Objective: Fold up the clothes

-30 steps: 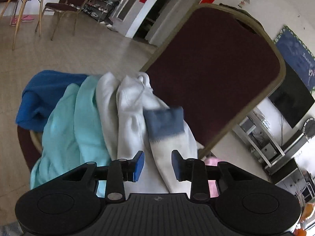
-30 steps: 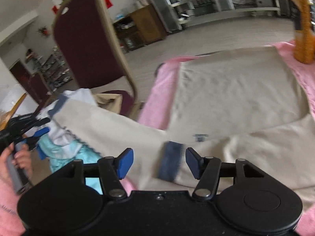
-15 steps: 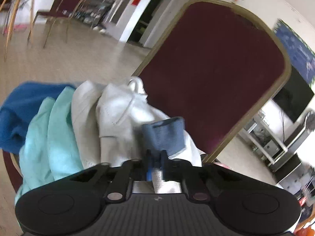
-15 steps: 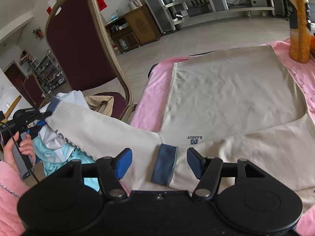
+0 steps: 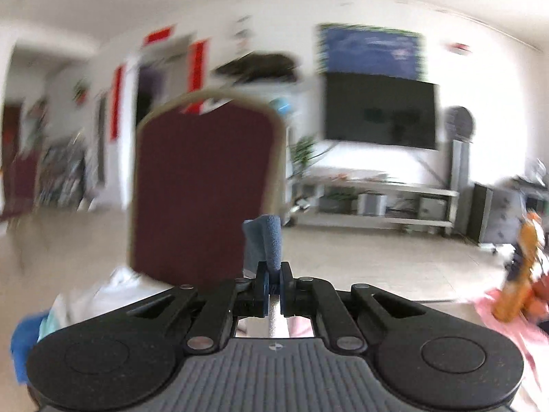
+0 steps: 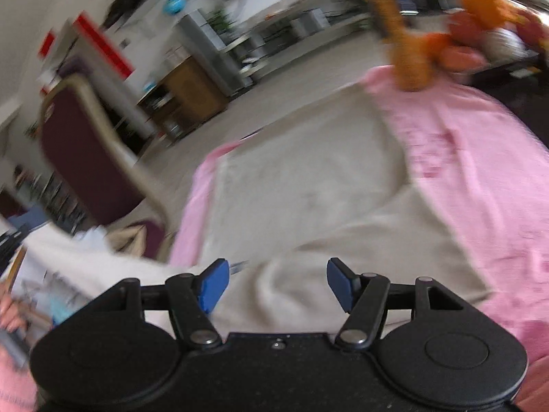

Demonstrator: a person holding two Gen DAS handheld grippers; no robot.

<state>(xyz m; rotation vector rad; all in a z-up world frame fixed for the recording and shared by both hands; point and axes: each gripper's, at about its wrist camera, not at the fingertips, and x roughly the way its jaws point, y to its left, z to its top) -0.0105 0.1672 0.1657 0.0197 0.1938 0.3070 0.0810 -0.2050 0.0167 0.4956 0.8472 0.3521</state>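
A cream sweatshirt (image 6: 308,185) lies spread on a pink cloth (image 6: 480,158) in the right wrist view. One sleeve (image 6: 85,261) stretches off to the left toward the chair. My left gripper (image 5: 272,283) is shut on that sleeve's blue cuff (image 5: 267,240), which sticks up between the pads, lifted in front of the chair back. My right gripper (image 6: 276,283) hangs open just above the sweatshirt's near part, with nothing between its fingers. Both views are motion-blurred.
A maroon chair (image 5: 202,189) with a tan frame stands to the left, holding a pile of clothes (image 5: 31,329). An orange bottle (image 6: 401,34) and fruit (image 6: 480,27) sit at the far end of the pink cloth. A television (image 5: 381,110) hangs on the far wall.
My left gripper closed on the blue cuff and has swung up and to the right, lifting it away from the clothes pile. My right gripper stayed open and shifted over the sweatshirt.
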